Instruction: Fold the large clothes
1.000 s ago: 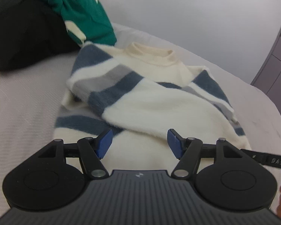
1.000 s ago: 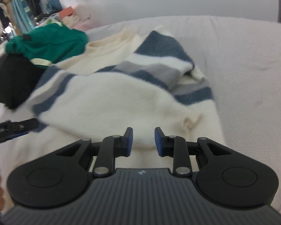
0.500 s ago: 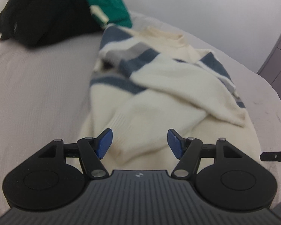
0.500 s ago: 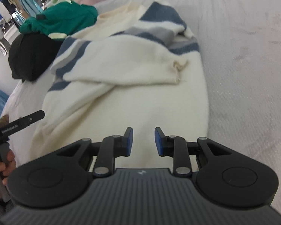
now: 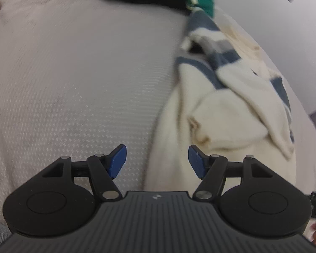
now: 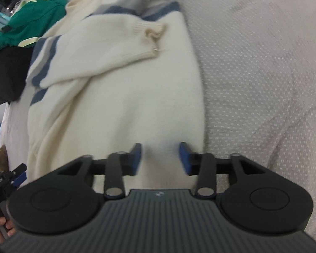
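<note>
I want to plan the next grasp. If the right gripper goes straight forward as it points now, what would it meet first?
Most likely the cream body of the striped sweater. The right gripper, jaws open, points at its lower part, near the sweater's right edge on the bed. Depth is unclear, so contact may come very soon.

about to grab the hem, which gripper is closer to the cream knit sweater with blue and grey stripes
Right. The right gripper is open directly over the cream knit sweater, near its bottom edge. The left gripper is open at the sweater's left edge, half over the grey bedcover.
</note>
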Available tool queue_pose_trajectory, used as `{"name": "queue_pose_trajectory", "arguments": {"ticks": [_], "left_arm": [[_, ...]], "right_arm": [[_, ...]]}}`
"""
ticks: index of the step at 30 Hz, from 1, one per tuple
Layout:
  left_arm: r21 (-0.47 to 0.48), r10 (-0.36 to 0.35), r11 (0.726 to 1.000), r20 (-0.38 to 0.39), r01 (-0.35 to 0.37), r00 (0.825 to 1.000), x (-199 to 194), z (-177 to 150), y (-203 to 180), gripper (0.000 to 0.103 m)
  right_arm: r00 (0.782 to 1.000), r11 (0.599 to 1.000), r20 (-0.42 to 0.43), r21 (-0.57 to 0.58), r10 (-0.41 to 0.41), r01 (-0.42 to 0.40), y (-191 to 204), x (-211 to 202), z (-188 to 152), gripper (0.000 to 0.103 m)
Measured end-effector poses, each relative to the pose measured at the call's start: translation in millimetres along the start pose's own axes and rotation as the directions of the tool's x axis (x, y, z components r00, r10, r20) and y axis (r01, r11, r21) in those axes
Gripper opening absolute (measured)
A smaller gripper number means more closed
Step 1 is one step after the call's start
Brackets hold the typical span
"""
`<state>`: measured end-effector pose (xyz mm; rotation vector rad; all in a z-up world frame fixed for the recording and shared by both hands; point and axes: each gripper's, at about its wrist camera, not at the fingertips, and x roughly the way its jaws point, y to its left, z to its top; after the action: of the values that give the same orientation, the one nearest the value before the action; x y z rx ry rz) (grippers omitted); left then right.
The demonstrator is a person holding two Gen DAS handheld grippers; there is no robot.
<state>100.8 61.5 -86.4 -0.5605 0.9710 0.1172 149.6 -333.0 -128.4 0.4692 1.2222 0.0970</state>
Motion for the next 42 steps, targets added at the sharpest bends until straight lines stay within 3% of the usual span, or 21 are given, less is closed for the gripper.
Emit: {"name": "queue_pose_trajectory", "arguments": {"ticks": [2, 5, 9, 13, 15, 19, 22, 25, 27, 29, 31, 34, 38, 40, 42], "left_arm": [[-0.041, 0.004, 0.999, -0.011, -0.004, 1.000, 2.6, 2.8, 7.4, 0.070], [-0.074, -0.035, 0.997, -0.057, 0.031, 0.998, 10.0, 2.4, 12.1, 0.070], [-0.039, -0.063, 0.997, -0.094, 0.060, 0.994, 16.6, -2.5, 1.0, 0.070], [-0.025, -0.086, 0.996, -0.136, 0.083, 0.987, 24.3, -5.6, -5.4, 0.070], [-0.041, -0.113, 0.993, -0.154, 0.108, 0.982, 25.8, -5.6, -3.8, 0.070], [-0.122, -0.218, 0.973, -0.185, 0.198, 0.958, 28.9, -6.0, 3.7, 0.070], [-0.200, -0.334, 0.932, -0.158, 0.301, 0.929, 28.1, -5.6, 10.9, 0.070], [-0.223, -0.402, 0.903, -0.128, 0.368, 0.907, 23.3, -8.6, 11.7, 0.071], [-0.206, -0.405, 0.904, -0.133, 0.374, 0.905, 21.3, -11.2, 7.8, 0.071], [-0.189, -0.389, 0.914, -0.148, 0.360, 0.909, 21.6, -15.2, 3.1, 0.070], [-0.186, -0.368, 0.923, -0.163, 0.337, 0.916, 23.5, -19.1, 0.8, 0.070], [-0.166, -0.295, 0.951, -0.223, 0.262, 0.929, 29.0, -26.1, -2.4, 0.071], [-0.113, -0.245, 0.969, -0.271, 0.222, 0.931, 33.0, -33.0, -14.2, 0.070], [-0.105, -0.232, 0.972, -0.274, 0.211, 0.933, 34.5, -35.3, -18.4, 0.070], [-0.105, -0.228, 0.973, -0.264, 0.207, 0.937, 34.4, -36.3, -21.2, 0.064]], "right_arm": [[1.000, 0.999, -0.005, 0.038, 0.031, -0.030, -6.1, 3.0, 1.0, 0.070], [0.999, 0.995, 0.030, 0.095, 0.015, -0.017, -12.8, 1.9, 2.3, 0.070], [0.992, 0.991, 0.112, 0.126, -0.066, 0.052, -14.9, -7.9, 4.3, 0.075], [0.995, 0.980, 0.067, 0.191, -0.075, 0.061, -28.2, 4.8, 8.4, 0.076], [0.999, 0.980, 0.014, 0.197, -0.035, 0.031, -28.5, 15.1, 11.1, 0.083], [0.997, 0.983, -0.047, 0.177, 0.058, -0.049, -24.6, 21.0, 9.8, 0.084], [0.975, 0.969, -0.083, 0.152, 0.206, -0.192, -17.4, 20.2, 4.2, 0.083], [0.947, 0.944, -0.051, 0.115, 0.317, -0.309, -12.0, 9.5, -2.3, 0.083], [0.921, 0.917, -0.021, 0.107, 0.389, -0.385, -11.7, 3.3, -7.0, 0.083], [0.915, 0.912, -0.027, 0.093, 0.404, -0.400, -8.9, 1.8, -9.1, 0.083], [0.919, 0.919, -0.044, 0.074, 0.391, -0.387, -3.2, 1.3, -10.3, 0.083], [0.945, 0.955, -0.139, 0.063, 0.297, -0.291, 5.8, 15.8, -12.7, 0.082], [0.961, 0.983, -0.215, -0.012, 0.176, -0.183, 21.3, 28.5, -18.8, 0.076], [0.957, 0.983, -0.237, -0.041, 0.166, -0.181, 26.7, 30.9, -24.2, 0.061], [0.967, 0.986, -0.212, -0.060, 0.142, -0.158, 29.2, 28.9, -24.6, 0.037]]}}
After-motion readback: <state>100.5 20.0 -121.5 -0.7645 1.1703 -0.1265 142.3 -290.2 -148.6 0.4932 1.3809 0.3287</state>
